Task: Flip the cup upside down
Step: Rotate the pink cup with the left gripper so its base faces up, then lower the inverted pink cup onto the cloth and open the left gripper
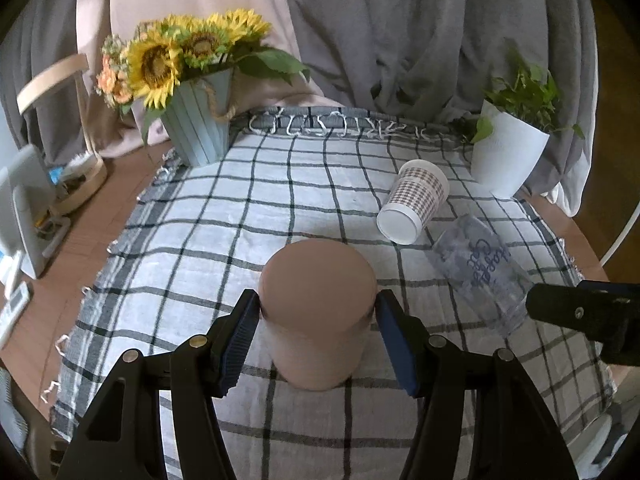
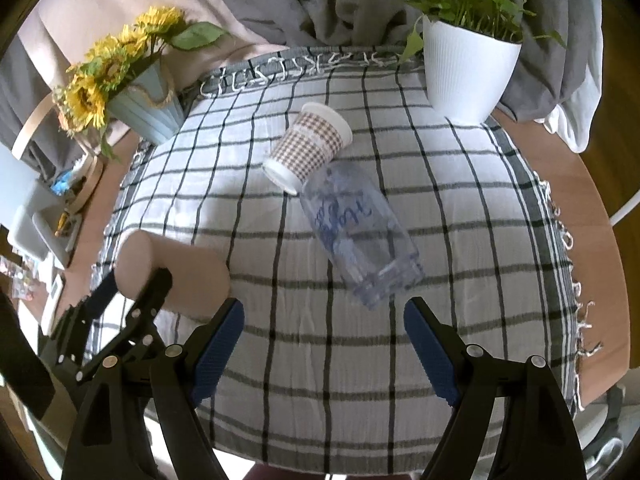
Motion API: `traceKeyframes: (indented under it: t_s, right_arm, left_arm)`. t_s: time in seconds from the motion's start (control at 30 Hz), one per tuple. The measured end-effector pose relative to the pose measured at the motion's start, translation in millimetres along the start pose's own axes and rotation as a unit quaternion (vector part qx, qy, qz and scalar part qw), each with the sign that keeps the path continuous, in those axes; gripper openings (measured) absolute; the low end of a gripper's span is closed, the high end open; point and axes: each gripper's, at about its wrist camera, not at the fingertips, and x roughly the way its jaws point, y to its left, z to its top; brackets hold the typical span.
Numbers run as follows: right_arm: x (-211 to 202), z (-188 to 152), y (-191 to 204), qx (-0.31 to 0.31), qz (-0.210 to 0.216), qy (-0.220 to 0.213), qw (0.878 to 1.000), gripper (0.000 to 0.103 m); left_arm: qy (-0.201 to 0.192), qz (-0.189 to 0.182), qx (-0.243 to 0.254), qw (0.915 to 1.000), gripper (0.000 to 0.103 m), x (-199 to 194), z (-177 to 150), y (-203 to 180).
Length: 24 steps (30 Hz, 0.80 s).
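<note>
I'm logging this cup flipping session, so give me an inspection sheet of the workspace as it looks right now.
Surface: checked tablecloth over a wooden table, fringed at the edges.
Job's things: pink cup standing closed end up; houndstooth paper cup and clear printed glass both lying on their sides, touching.
Clutter: sunflower pot and white potted plant at the far corners.
Grippers: left gripper has its pads against the pink cup's sides; right gripper open, empty, near the glass's mouth.
Cables: nothing seen.
Surroundings: grey and pink drapes behind; wooden chair and small items off the table's left side.
</note>
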Motion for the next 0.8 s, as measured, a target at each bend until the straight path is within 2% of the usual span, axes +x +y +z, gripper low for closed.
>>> traceKeyframes:
  t_s: [0.23, 0.27, 0.37, 0.43, 0.5, 0.6, 0.7, 0.8]
  right_arm:
    - [-1, 10, -2, 0.002, 0.006, -0.007, 1.0, 0.082]
    - [-1, 10, -2, 0.002, 0.008, -0.005, 1.0, 0.082]
    - [0, 8, -3, 0.0, 0.013, -0.002, 1.0, 0.082]
    - [-1, 6, -5, 0.0, 0.014, -0.002, 1.0, 0.082]
    - [-3, 4, -7, 0.001, 0.017, -0.004, 1.0, 0.082]
    - [-12, -3, -10, -0.001, 0.018, -0.016, 1.0, 0.087]
    - [-26, -13, -10, -0.003, 0.02, -0.029, 0.999, 0.087]
    - [-43, -24, -7, -0.006, 0.012, -0.044, 0.999, 0.088]
  left_arm:
    - [0.002, 0.004, 0.004, 1.0, 0.06, 2, 4, -1]
    - [0.002, 0.004, 0.004, 1.0, 0.062, 1, 3, -1]
    - [-0.008, 0.009, -0.005, 0.9999, 0.081, -6, 0, 0]
    - [-0.016, 0.016, -0.011, 0.9997, 0.086, -14, -2, -1]
    - [-0.022, 0.03, -0.019, 0.9991, 0.096, -24, -5, -1]
    - [-0.029, 0.046, -0.031, 0.998, 0.103, -44, -10, 2]
    - [-0.03, 0.064, -0.046, 0.9965, 0.103, -65, -14, 4]
    - [-0.023, 0.052, -0.059, 0.9966, 0.103, -87, -16, 10]
